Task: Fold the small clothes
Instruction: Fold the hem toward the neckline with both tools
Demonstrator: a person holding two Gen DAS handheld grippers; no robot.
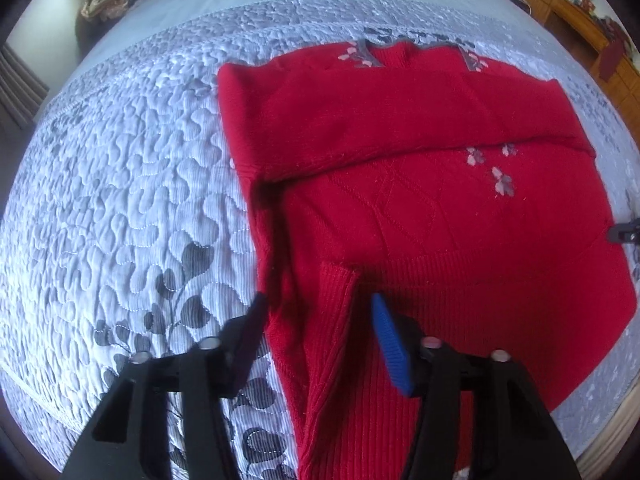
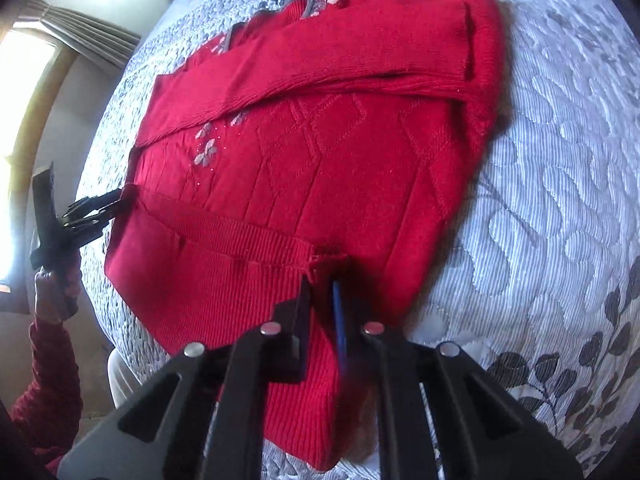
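Left wrist view: red sweater [image 1: 420, 208] flat on quilted bedspread [image 1: 120, 200], sleeves crossed over chest. My left gripper [image 1: 316, 316] stands spread wide, ribbed hem [image 1: 332, 340] corner lying between the fingers, not pinched.

Right wrist view: my right gripper [image 2: 322, 292] nearly closed on the other hem corner. I'd close left fully, then lift both corners evenly toward the collar.

Red knit sweater [image 1: 432, 208] with grey-pink flowers, flat on quilt, sleeves folded across, ribbed hem lifted.
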